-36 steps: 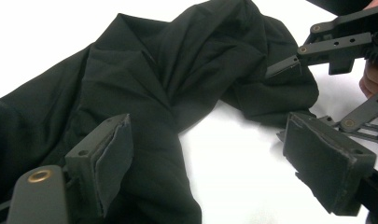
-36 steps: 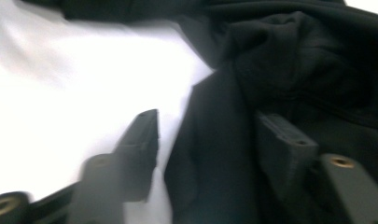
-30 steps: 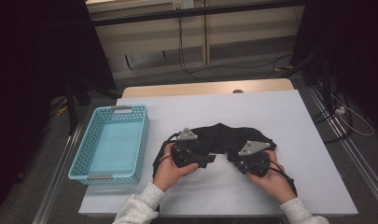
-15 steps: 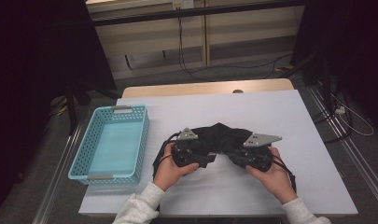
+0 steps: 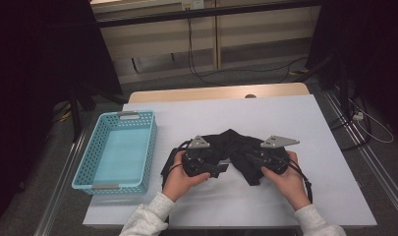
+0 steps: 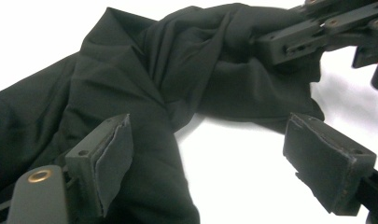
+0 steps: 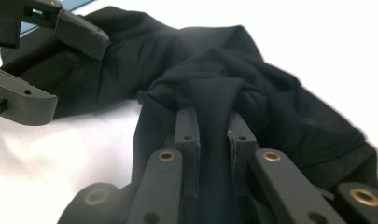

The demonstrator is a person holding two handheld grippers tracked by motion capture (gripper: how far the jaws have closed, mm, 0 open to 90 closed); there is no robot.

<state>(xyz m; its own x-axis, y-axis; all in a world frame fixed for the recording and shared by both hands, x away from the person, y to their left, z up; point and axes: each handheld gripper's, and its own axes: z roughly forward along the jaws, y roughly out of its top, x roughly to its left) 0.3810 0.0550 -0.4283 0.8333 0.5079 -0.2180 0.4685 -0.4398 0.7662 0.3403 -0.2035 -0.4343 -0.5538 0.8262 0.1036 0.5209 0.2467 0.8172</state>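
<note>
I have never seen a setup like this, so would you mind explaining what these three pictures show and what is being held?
Gladly. A person sits at a white table and holds hand-operated tongs in each hand. One picture looks down from a camera above the table; the other two come from small cameras riding on the tongs, looking along their black jaws.

On the table lie a crumpled black cloth garment and, to its left, a light blue perforated plastic basket with nothing in it.

The right tongs are pinched shut on a bunched fold of the garment; their jaws have just shifted slightly around that fold. The left tongs stand wide open, one pad lying against the cloth and gripping nothing. Each pair of tongs also appears in the other's picture.
</note>
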